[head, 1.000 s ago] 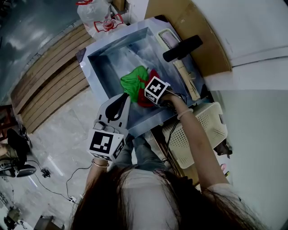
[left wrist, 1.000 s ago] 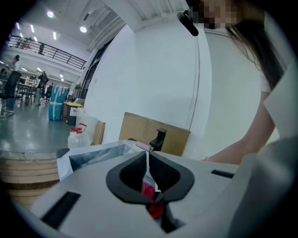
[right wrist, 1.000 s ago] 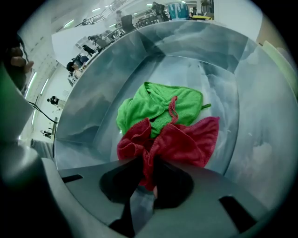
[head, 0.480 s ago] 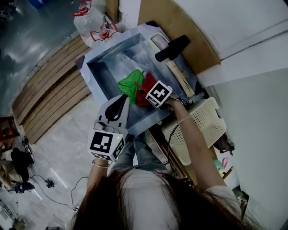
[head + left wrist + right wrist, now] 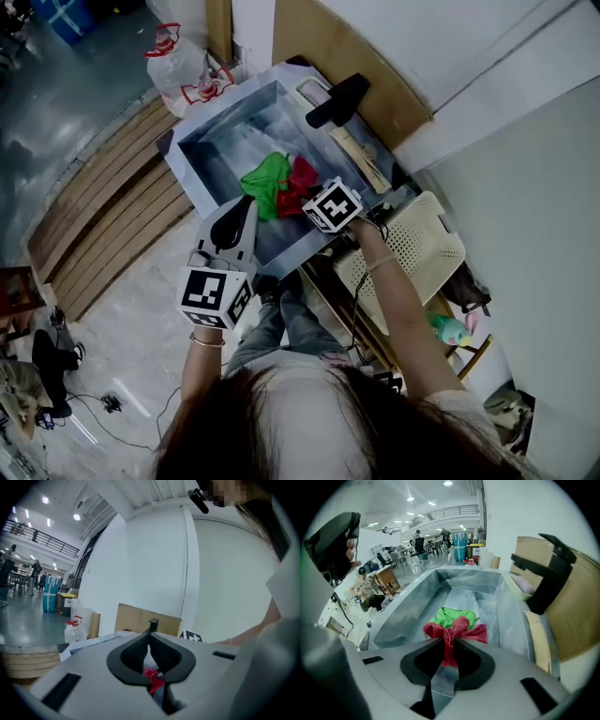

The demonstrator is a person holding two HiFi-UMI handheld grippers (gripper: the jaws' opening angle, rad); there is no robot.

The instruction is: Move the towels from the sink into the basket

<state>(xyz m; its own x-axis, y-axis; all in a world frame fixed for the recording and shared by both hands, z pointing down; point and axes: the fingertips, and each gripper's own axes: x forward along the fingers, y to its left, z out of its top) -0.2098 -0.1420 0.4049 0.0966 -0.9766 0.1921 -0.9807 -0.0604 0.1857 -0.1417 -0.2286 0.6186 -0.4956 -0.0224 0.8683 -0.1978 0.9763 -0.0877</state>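
Note:
A red towel (image 5: 454, 632) hangs bunched from my right gripper (image 5: 449, 641), which is shut on it just above the steel sink (image 5: 202, 155). In the head view the red towel (image 5: 300, 176) shows beside the gripper's marker cube (image 5: 333, 204). A green towel (image 5: 265, 178) lies crumpled on the sink floor; in the right gripper view the green towel (image 5: 452, 617) is right behind the red one. My left gripper (image 5: 246, 208) hovers over the sink's near rim with its jaw tips together, and the left gripper (image 5: 150, 632) holds nothing. The white perforated basket (image 5: 417, 251) stands right of the sink.
A black faucet (image 5: 336, 99) juts over the sink's far side, with a wooden board (image 5: 354, 157) and a pale tray on the counter by it. Brown cardboard (image 5: 361, 66) leans on the wall. A plastic bag (image 5: 183, 61) sits beyond the sink.
My right gripper has risen and tipped downward with the red towel, lifting it off the sink floor. The left gripper has come up a little.

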